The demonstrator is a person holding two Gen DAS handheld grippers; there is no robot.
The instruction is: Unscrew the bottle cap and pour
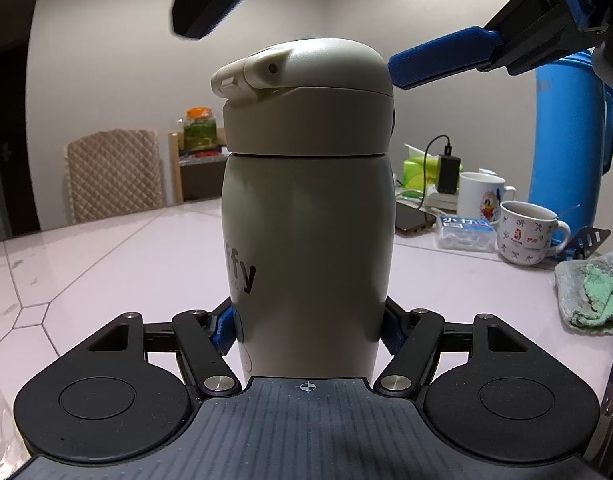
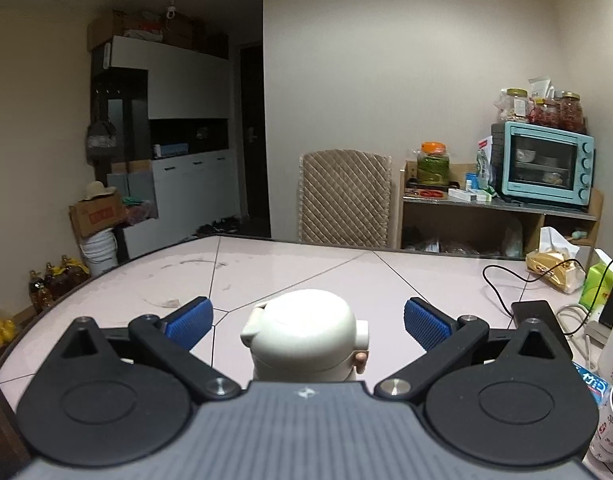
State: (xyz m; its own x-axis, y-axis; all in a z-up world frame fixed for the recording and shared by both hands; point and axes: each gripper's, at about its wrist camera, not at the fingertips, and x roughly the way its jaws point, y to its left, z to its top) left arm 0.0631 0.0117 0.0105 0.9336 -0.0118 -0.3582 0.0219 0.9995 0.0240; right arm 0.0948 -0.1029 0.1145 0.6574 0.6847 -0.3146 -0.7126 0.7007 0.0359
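The left gripper (image 1: 306, 330) was clamped on the lower body of the bottle (image 1: 306, 248), its blue pads pressed against either flank, and the bottle stood upright directly ahead of it, close enough to fill the middle of the left wrist view. That low hold looked meant to anchor the body against turning while leaving the whole cap (image 1: 306, 96) free above.

The right gripper (image 2: 306, 322) hung over the cap (image 2: 304, 332) from above with its fingers spread wide, one blue pad out to each side and neither touching; in the left wrist view those same fingers (image 1: 438, 62) showed above and beside the cap's dome. The spread seemed set to straddle the cap before closing on it, so the unscrewing was judged not yet begun.

The bottle was a matte grey-beige flask with rounded shoulders, a thin seam where cap met body, and dark lettering ending in "ffy" on its side. The cap was a domed flip-top with a paler latch (image 1: 246, 76) jutting forward to the left gripper's left. A printed mug (image 1: 526, 234), apparently the pour target, sat on the pale worktop (image 1: 126, 264) ahead and to the right of the left gripper, near a crumpled green cloth (image 1: 590, 292).
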